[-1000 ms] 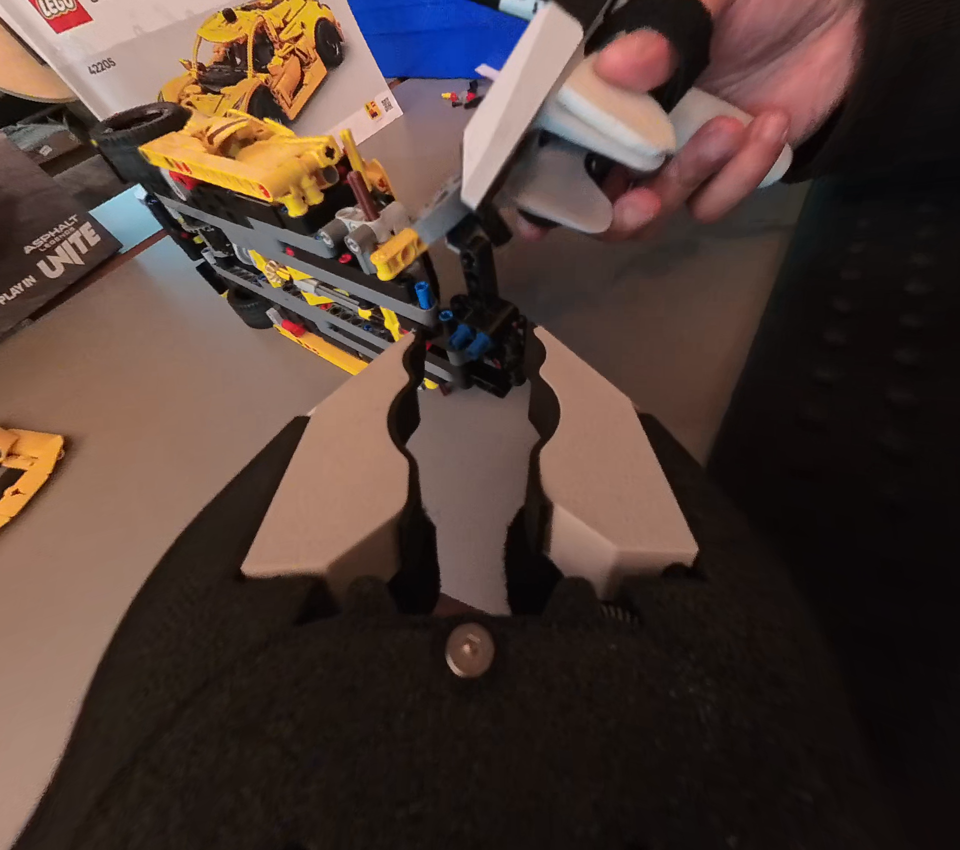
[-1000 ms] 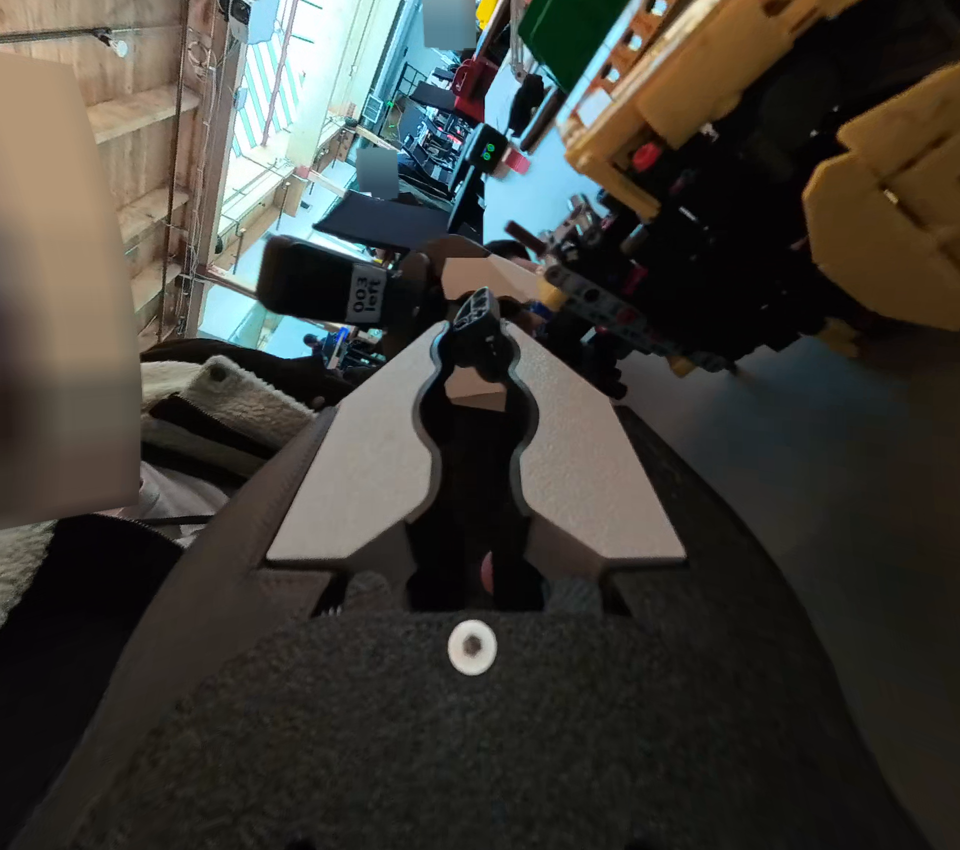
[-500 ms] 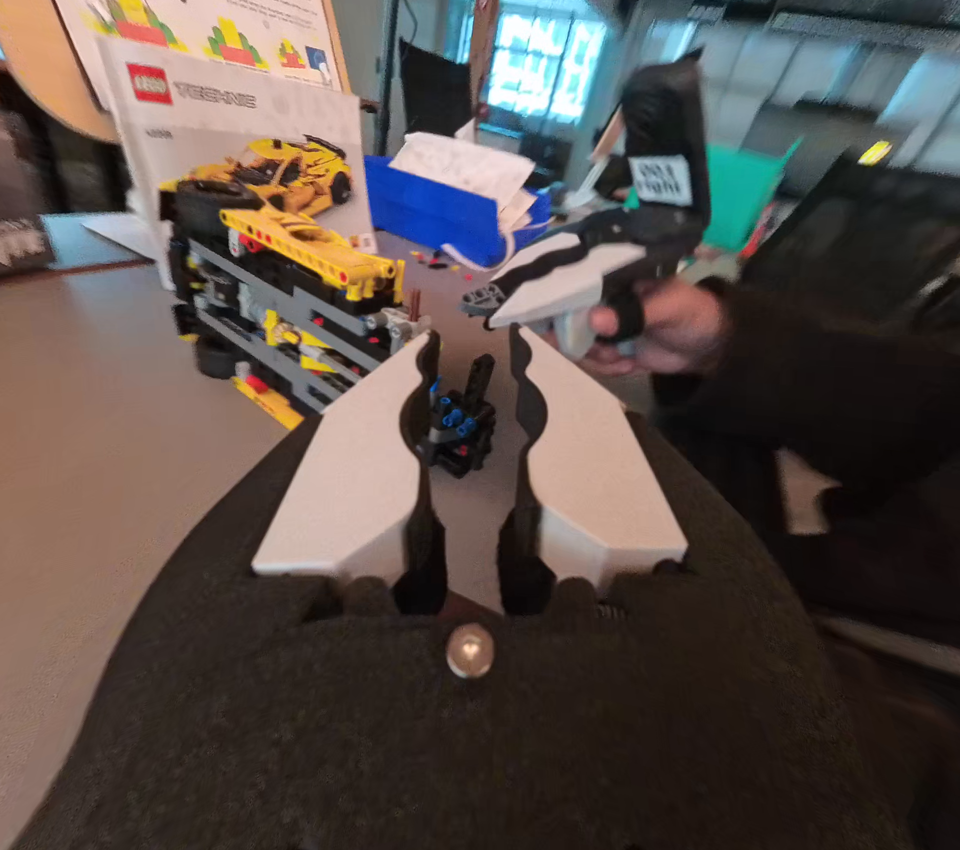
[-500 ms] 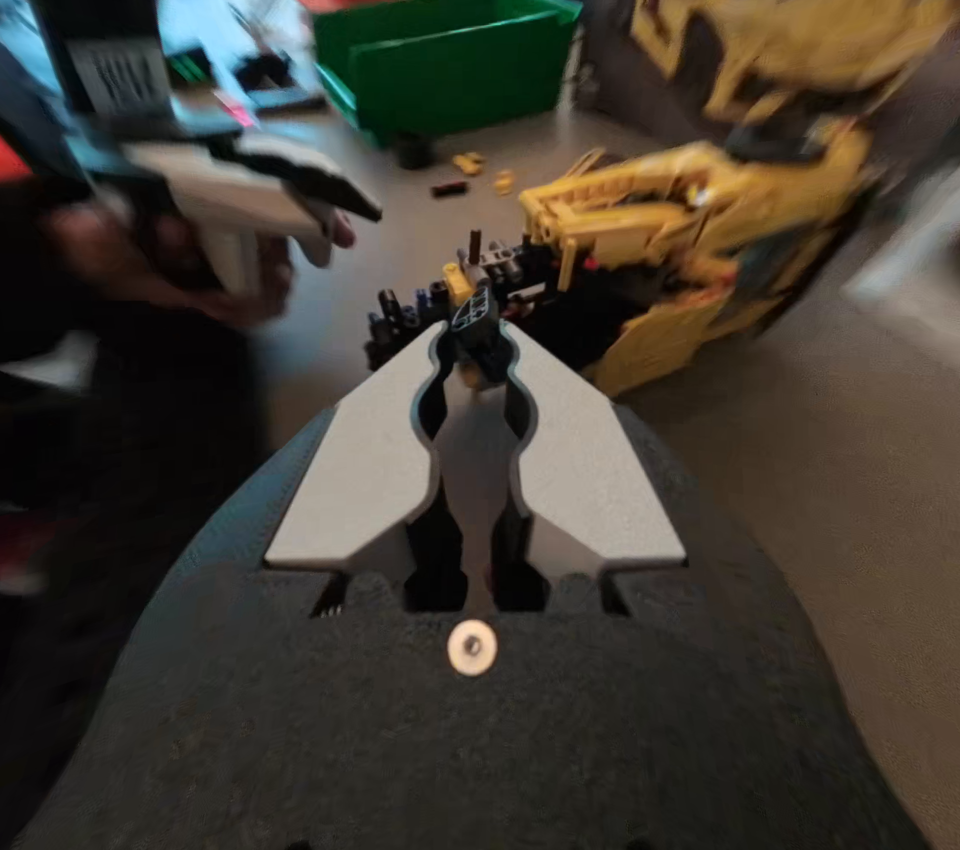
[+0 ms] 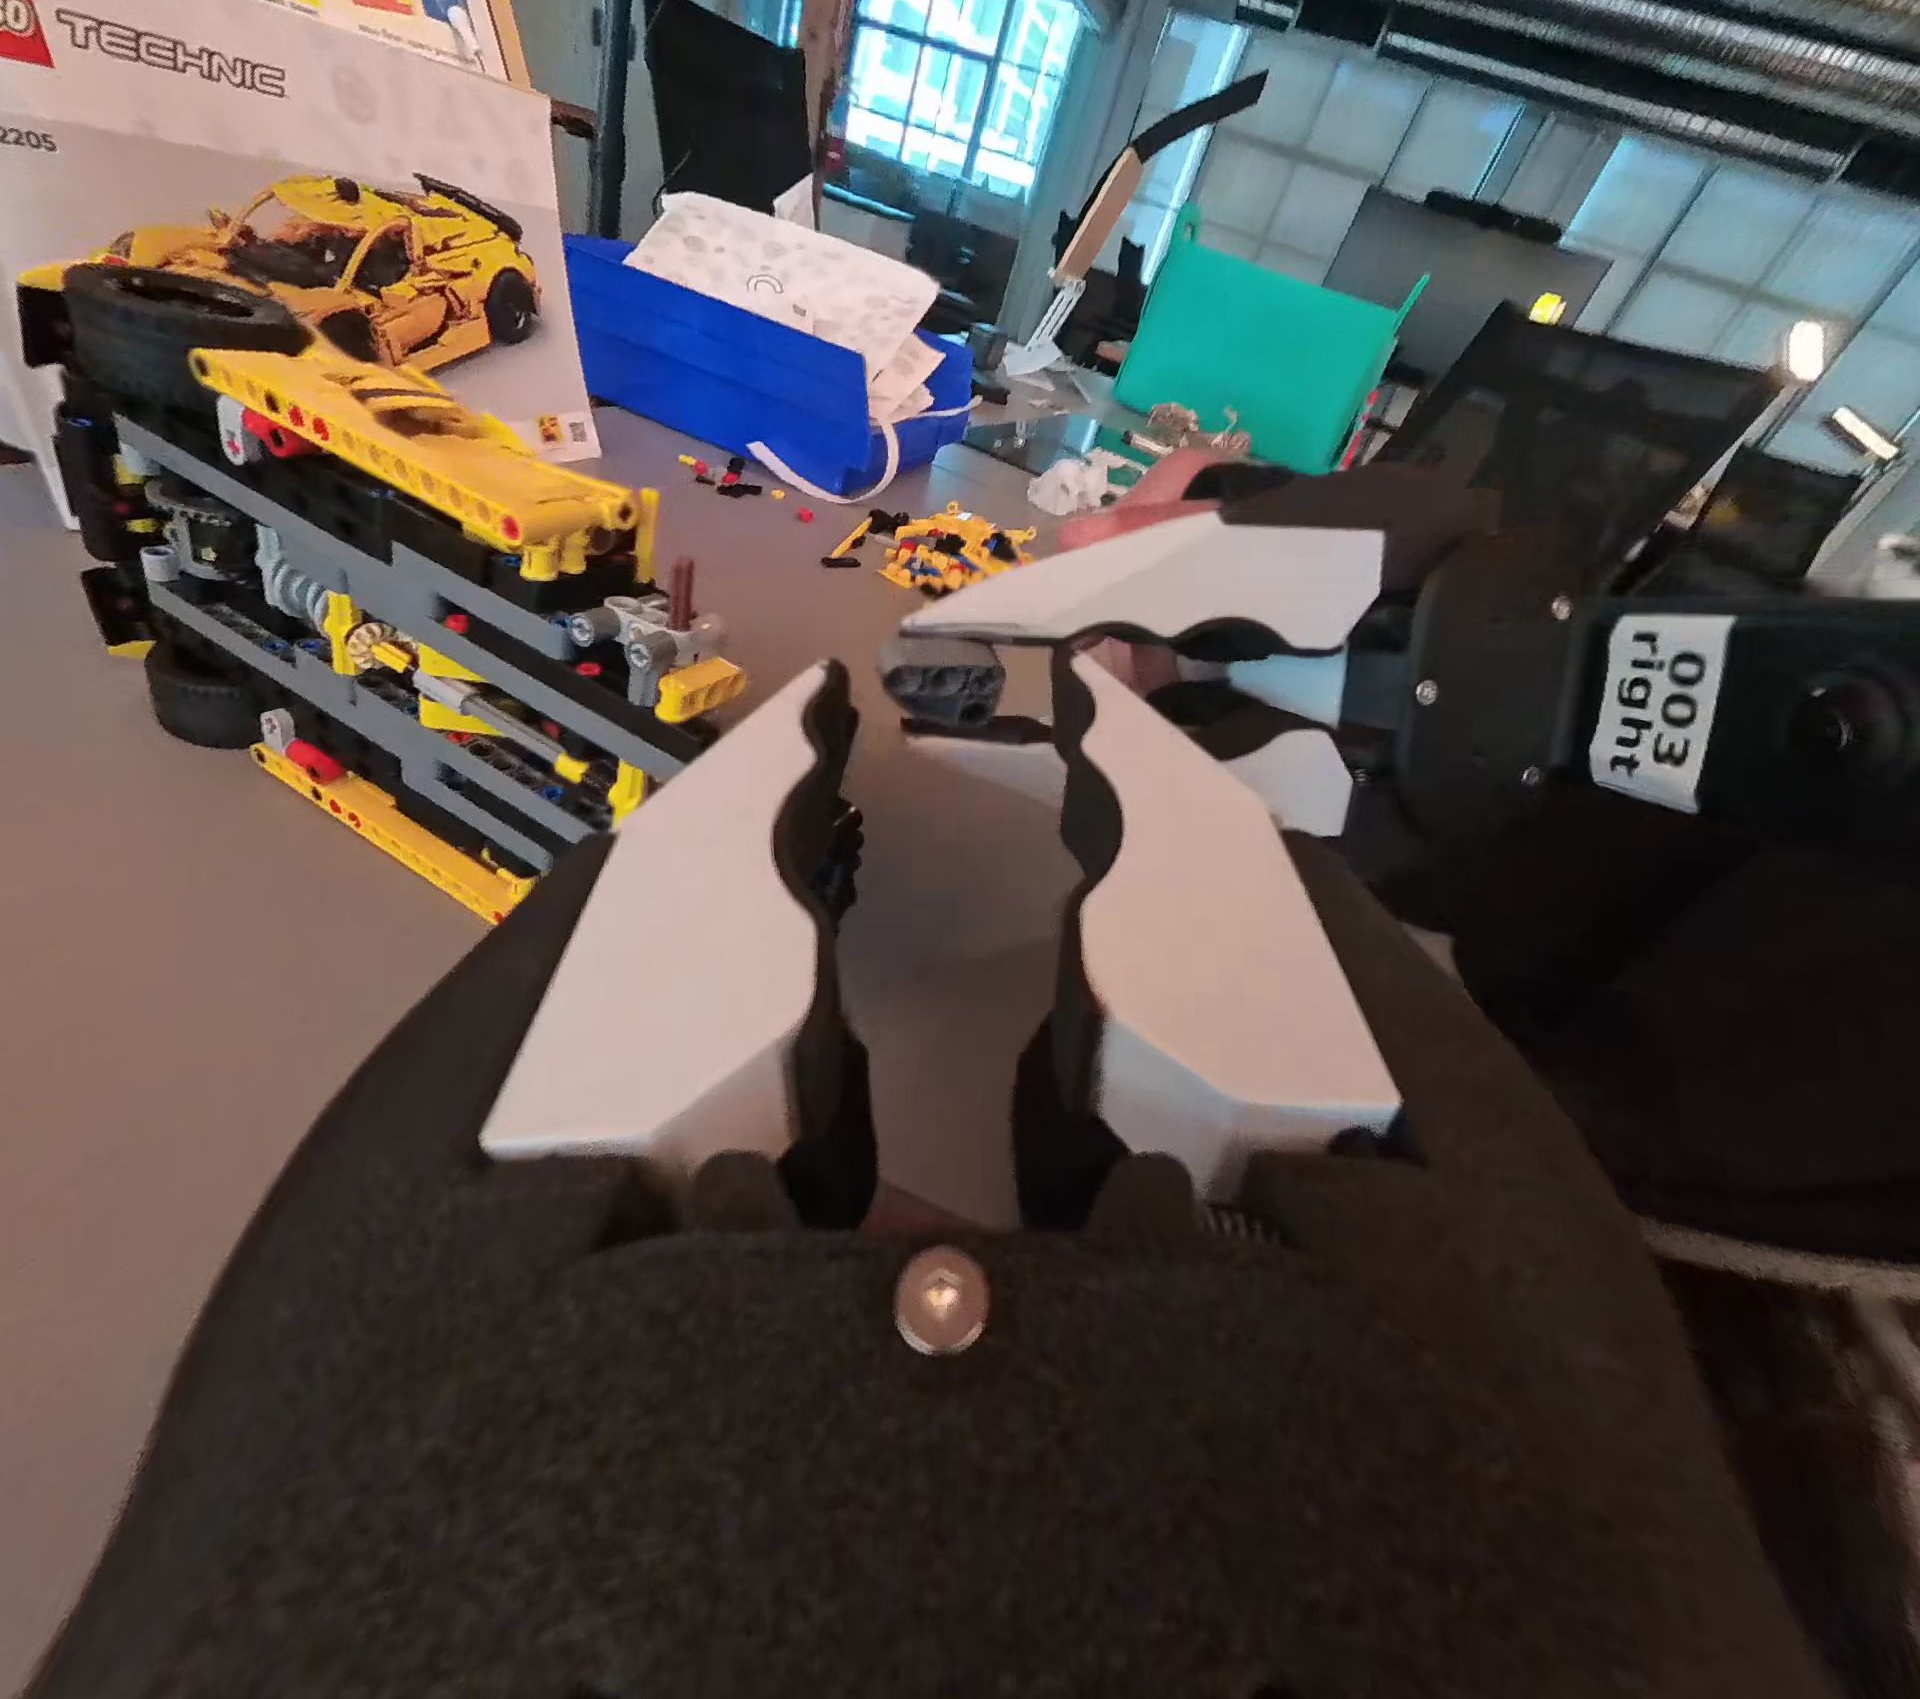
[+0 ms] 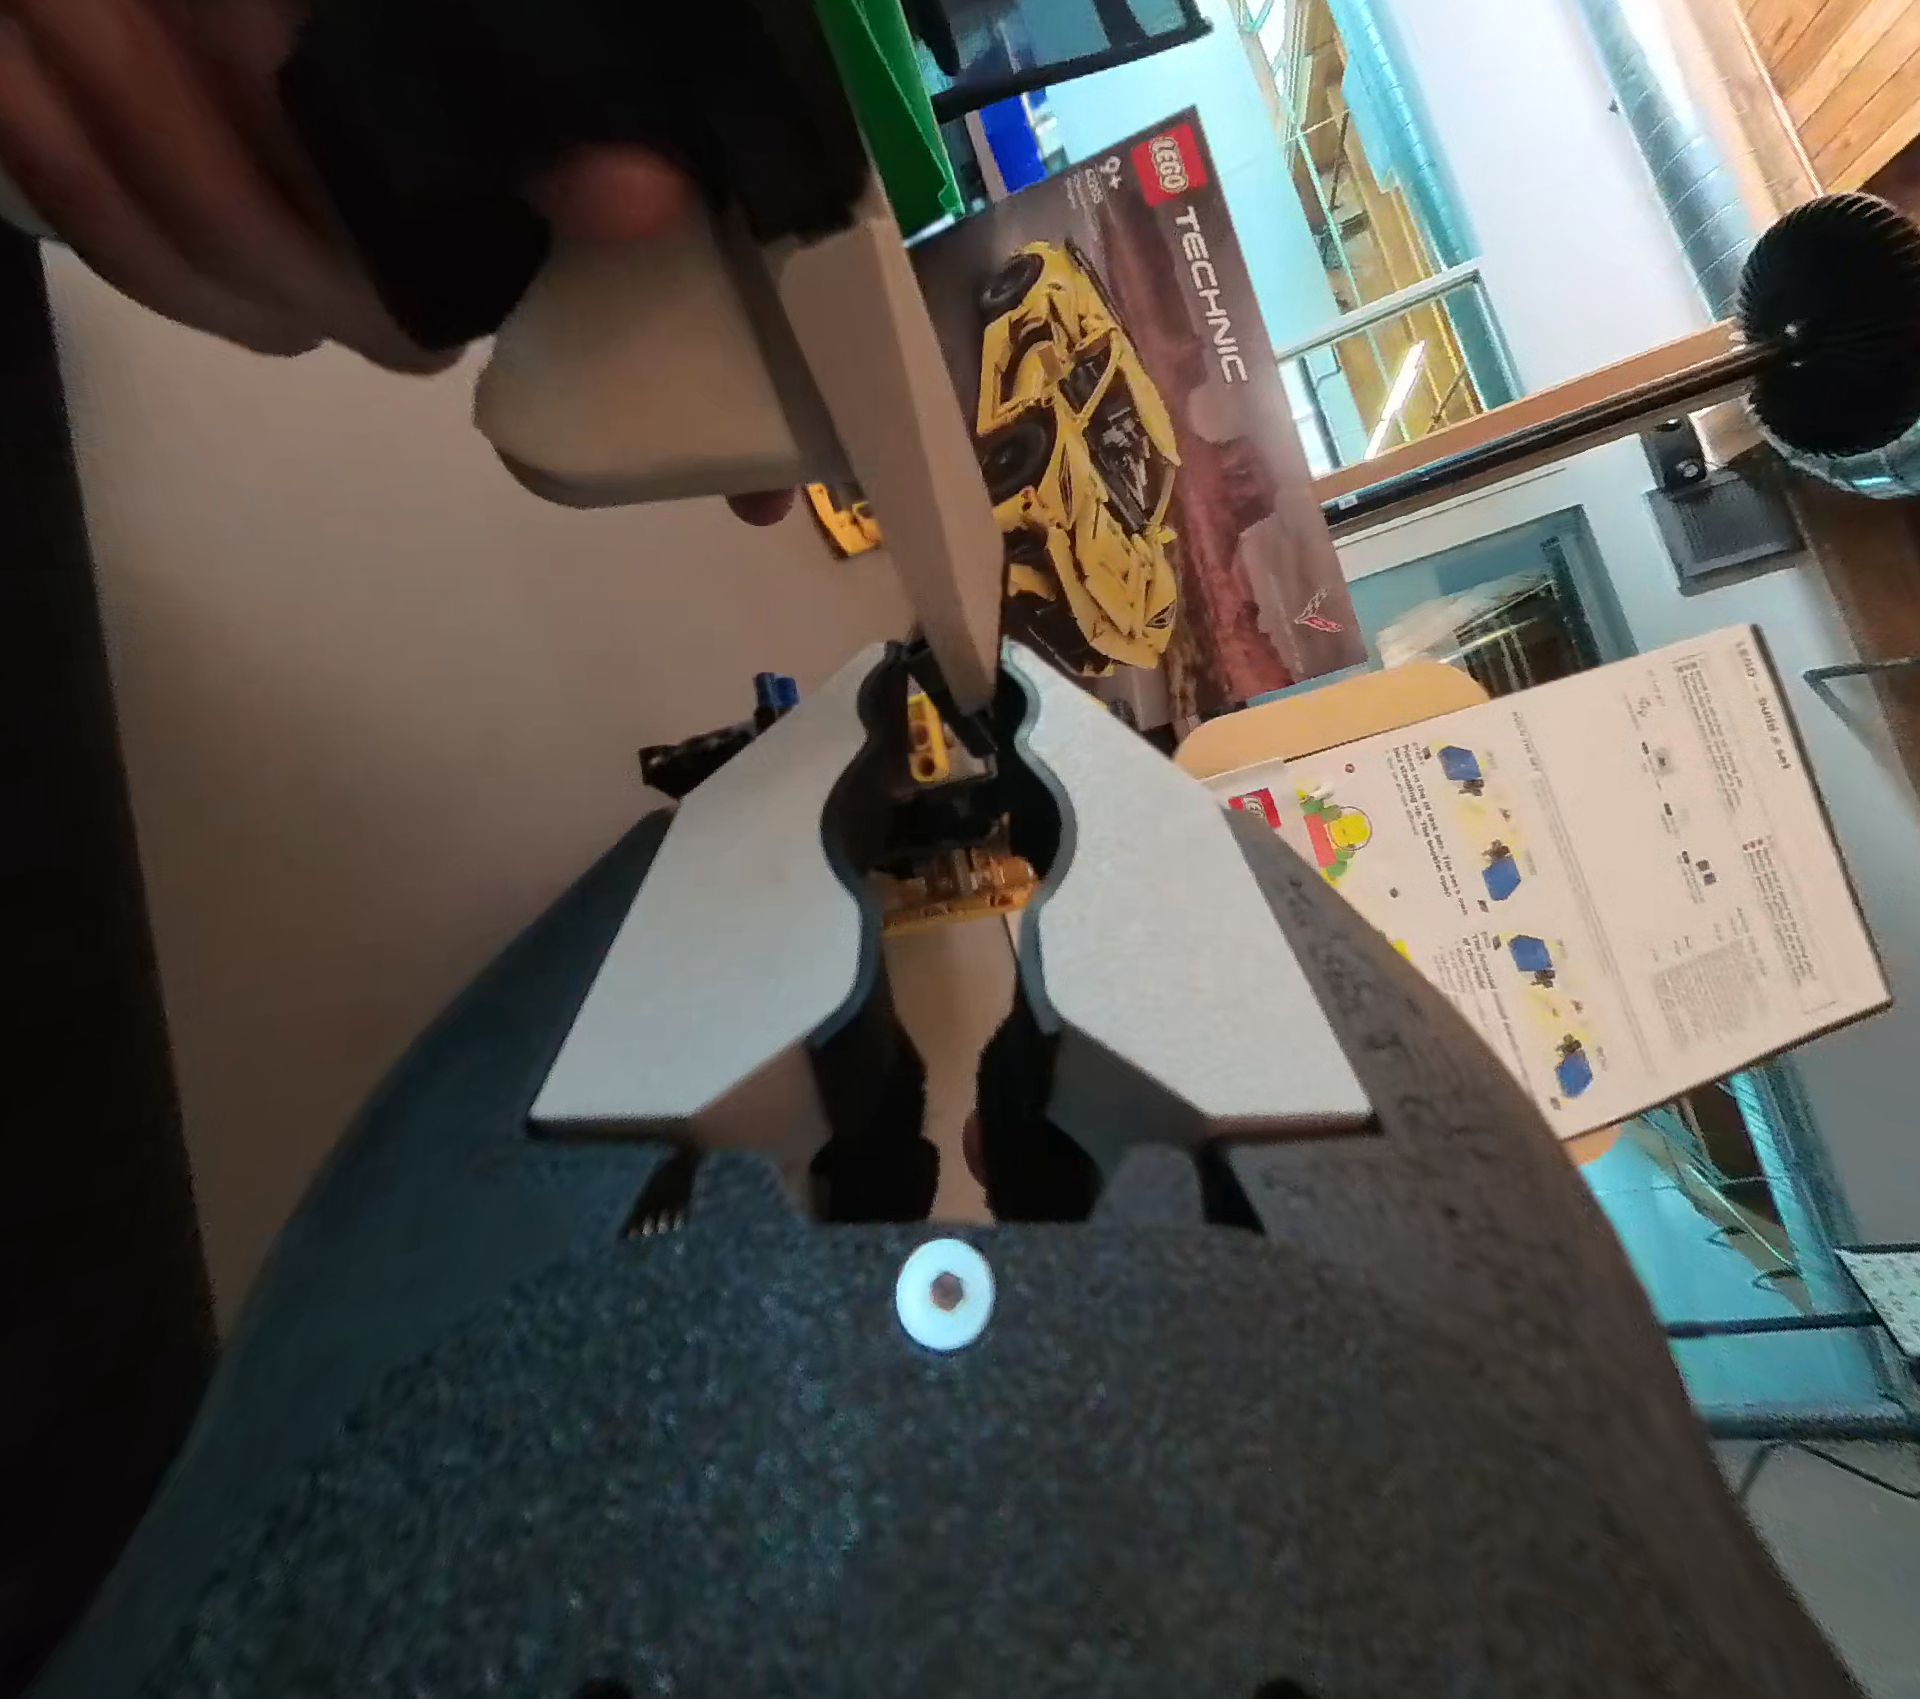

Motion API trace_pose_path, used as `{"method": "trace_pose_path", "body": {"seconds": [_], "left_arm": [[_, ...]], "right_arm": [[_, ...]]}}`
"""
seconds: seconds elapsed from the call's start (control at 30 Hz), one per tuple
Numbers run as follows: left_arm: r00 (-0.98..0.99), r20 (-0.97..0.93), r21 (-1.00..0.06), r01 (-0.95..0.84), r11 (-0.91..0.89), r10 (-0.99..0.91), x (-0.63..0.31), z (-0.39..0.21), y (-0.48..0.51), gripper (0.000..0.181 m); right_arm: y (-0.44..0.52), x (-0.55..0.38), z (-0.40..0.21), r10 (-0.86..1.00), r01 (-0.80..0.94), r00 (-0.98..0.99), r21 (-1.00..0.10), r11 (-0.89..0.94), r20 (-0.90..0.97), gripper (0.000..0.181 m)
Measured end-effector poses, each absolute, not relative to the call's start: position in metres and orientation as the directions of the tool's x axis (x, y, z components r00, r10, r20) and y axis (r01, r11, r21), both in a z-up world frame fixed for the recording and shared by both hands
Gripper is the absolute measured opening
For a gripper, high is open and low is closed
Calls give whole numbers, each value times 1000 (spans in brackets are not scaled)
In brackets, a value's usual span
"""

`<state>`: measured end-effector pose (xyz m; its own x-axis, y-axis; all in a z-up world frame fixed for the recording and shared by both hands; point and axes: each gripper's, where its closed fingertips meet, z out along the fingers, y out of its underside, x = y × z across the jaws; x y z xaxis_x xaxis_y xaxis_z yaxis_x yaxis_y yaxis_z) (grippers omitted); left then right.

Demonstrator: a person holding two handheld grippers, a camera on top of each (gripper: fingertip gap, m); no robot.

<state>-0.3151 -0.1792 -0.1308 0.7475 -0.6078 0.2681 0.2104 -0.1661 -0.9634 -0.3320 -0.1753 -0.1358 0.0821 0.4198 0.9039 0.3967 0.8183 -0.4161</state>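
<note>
My left gripper has lifted off the toy car chassis, fingers apart, now meeting my right gripper, seemingly clamped on a grey connector.

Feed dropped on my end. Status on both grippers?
Left gripper open, empty. Right gripper shut on grey piece, held at left's tips. Car chassis on its side on table, untouched.
</note>
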Motion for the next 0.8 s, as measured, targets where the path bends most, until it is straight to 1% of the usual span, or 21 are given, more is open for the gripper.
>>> {"method": "trace_pose_path", "body": {"seconds": [0.07,0.13,0.17,0.2,0.23,0.27,0.3,0.33,0.37,0.4,0.43,0.47,0.5,0.53,0.57,0.63,0.67,0.73,0.8], "left_arm": [[780,227,-974,164,-159,-584,-318,-135,-176,23],[790,190,-981,123,-152,-583,-318,-136,-176,22],[791,163,-985,99,-139,-589,-318,-136,-178,22],[792,139,-989,82,-122,-595,-318,-135,-179,22],[787,120,-992,73,-101,-606,-317,-133,-181,22],[776,103,-995,68,-79,-622,-315,-130,-185,22],[768,84,-996,69,-48,-635,-314,-125,-188,22],[762,62,-997,71,-12,-644,-314,-120,-192,22],[760,41,-997,69,18,-648,-315,-115,-195,22],[755,22,-997,68,44,-656,-314,-112,-198,22],[751,8,-995,73,71,-660,-313,-108,-200,22],[757,-9,-992,76,102,-654,-314,-104,-201,22],[771,-33,-989,66,132,-635,-315,-101,-201,22],[789,-63,-987,42,156,-612,-316,-100,-200,22],[802,-96,-984,13,178,-590,-316,-99,-199,22],[822,-155,-977,-45,209,-548,-315,-99,-198,22],[833,-182,-974,-82,210,-522,-315,-101,-196,22],[846,-251,-963,-169,209,-470,-315,-107,-192,22],[847,-289,-954,-218,206,-445,-313,-111,-190,23]], "right_arm": [[-174,-332,-138,395,409,72,-389,826,916,15],[-174,-332,-139,395,408,85,-393,824,915,15],[-176,-332,-139,418,391,96,-420,819,904,15],[-177,-331,-139,469,372,110,-474,798,877,15],[-180,-329,-136,555,338,125,-562,755,822,16],[-188,-325,-131,686,266,113,-687,676,719,22],[-195,-321,-125,819,188,73,-814,550,570,31],[-197,-315,-117,911,126,31,-906,404,410,39],[-197,-309,-109,966,68,-20,-964,258,257,40],[-195,-302,-102,993,28,-69,-994,102,100,25],[-193,-299,-101,988,29,-139,-997,-69,-73,14],[-196,-298,-101,940,49,-235,-969,-244,-248,25],[-196,-298,-100,853,71,-314,-906,-417,-417,35],[-189,-303,-105,752,105,-314,-808,-580,-580,33],[-186,-306,-107,651,117,-346,-720,-684,-675,33],[-184,-310,-108,496,107,-409,-579,-808,-766,25],[-185,-312,-109,451,105,-432,-541,-835,-781,24],[-193,-315,-108,401,122,-469,-507,-853,-787,21],[-197,-318,-108,429,117,-459,-532,-839,-778,20]]}}
